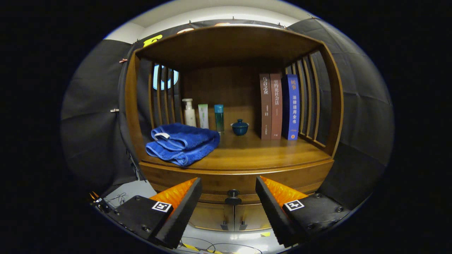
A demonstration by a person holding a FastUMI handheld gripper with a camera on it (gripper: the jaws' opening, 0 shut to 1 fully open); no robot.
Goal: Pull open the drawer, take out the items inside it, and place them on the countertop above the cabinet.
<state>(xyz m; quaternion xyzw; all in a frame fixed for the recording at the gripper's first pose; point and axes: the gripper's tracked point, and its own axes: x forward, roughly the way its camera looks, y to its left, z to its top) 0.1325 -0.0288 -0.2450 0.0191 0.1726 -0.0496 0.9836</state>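
Note:
A wooden cabinet stands ahead, its drawer front closed under the countertop. A small dark round knob sits on the drawer front, just ahead of the fingers and centred between them. My gripper is open, with nothing between its fingers. The fingertips are a short way from the drawer front and touch nothing. What is inside the drawer is hidden. Below the drawer are two small cabinet doors.
On the countertop lie a folded blue towel at the left, a white pump bottle, a pale tube, a teal bottle, a dark blue lidded cup and three upright books. Slatted side walls enclose the shelf. Cables lie on the floor.

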